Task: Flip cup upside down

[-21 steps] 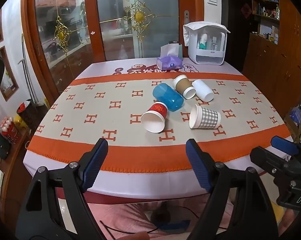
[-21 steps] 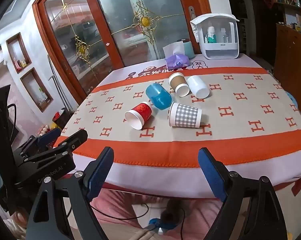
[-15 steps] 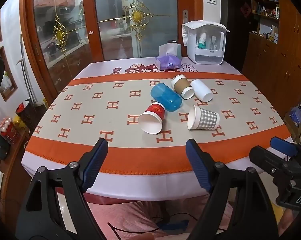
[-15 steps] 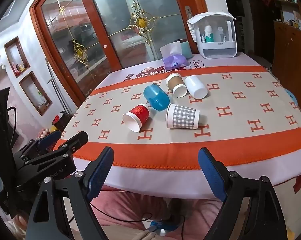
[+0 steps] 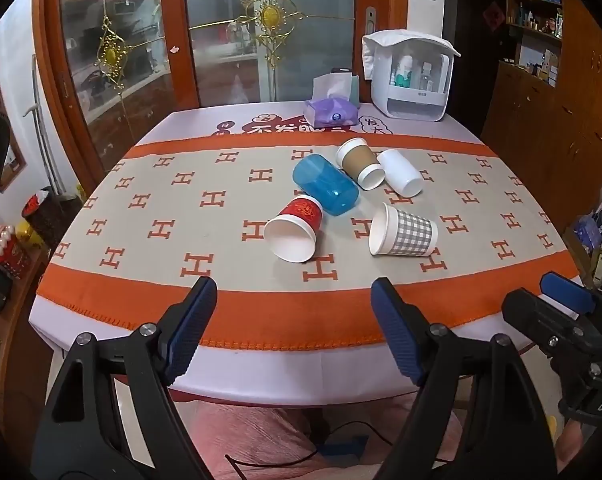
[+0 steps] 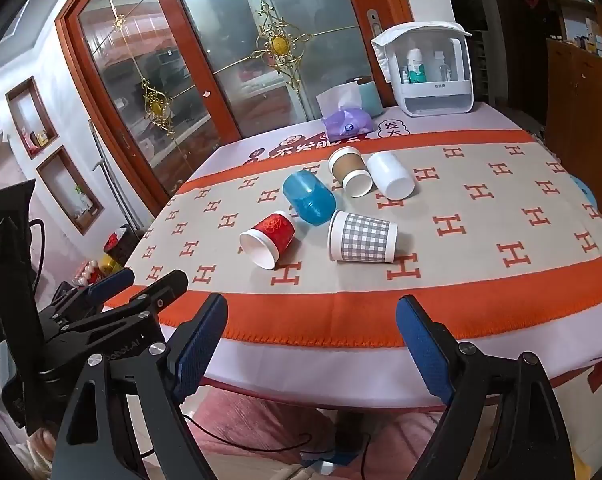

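Five cups are seen lying on their sides on the table (image 5: pixel 229 316): red cup (image 5: pixel 295 227), checked cup (image 5: pixel 405 235). Both the left gripper (image 5: pixel 293 328) and right gripper (image 6: pixel 311 344) are held spread, empty, short of the table edge.

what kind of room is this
Most likely a dining room in a home. A cloth-covered table stands before a glass-fronted wooden cabinet, with a tissue pack and a white toiletry organizer at its far edge, and wooden cupboards to the right.

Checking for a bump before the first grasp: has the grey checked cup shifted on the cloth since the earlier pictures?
No. The grey checked cup lies on its side beside the same orange H, near the red cup.
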Action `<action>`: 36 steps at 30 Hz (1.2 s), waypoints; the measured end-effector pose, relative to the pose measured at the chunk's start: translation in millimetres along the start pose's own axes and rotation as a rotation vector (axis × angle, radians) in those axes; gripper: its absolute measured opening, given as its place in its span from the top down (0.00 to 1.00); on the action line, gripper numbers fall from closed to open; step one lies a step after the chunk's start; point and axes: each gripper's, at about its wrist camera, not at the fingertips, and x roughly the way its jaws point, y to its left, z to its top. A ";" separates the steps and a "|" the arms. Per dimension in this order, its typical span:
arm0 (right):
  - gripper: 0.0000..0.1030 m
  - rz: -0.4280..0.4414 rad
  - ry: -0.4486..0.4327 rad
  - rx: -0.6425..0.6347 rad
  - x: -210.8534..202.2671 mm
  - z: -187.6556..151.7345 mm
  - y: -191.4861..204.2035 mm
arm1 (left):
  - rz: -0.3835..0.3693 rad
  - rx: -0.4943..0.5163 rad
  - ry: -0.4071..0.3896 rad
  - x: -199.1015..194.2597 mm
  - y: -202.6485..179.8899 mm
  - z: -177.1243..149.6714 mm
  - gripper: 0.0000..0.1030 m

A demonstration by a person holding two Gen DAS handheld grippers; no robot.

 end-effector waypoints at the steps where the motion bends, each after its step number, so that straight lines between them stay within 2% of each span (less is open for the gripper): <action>1: 0.15 0.000 0.000 0.001 1.1 0.6 -0.7 | -0.002 -0.002 -0.001 0.8 0.2 0.3 0.27; 6: 0.15 0.004 0.002 0.001 4.1 1.9 -3.4 | -0.006 0.006 0.000 7.0 0.0 2.1 0.30; 27: 0.15 0.000 0.014 0.005 24.5 5.9 -13.5 | -0.014 0.033 0.000 19.7 -8.0 7.4 0.30; 36: 0.15 -0.022 0.017 0.009 35.1 16.3 -13.2 | 0.001 0.052 -0.027 31.0 -13.5 18.5 0.30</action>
